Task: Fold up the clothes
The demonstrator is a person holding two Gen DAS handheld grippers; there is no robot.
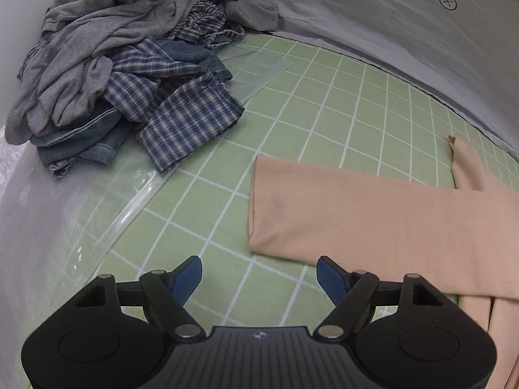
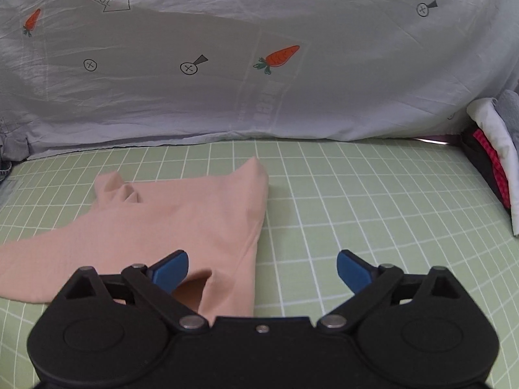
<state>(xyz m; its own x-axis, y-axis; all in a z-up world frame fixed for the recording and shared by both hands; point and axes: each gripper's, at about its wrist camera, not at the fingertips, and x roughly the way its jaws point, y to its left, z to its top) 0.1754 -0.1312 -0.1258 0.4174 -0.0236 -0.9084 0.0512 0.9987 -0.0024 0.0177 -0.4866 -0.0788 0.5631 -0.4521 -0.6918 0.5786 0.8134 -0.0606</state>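
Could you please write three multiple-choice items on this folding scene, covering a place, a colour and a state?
1. Where does the pile of grey, plaid and denim clothes lie in the left wrist view?
A. upper left
B. lower right
C. centre

2. What colour is the flat garment on the green gridded mat?
A. red
B. peach
C. black

3. How is the left gripper?
A. shut on cloth
B. shut, empty
C. open

Answers: 1 A, the heap sits at the mat's upper left corner. 2 B, the cloth is pale peach. 3 C, its blue fingers stand wide apart, holding nothing.
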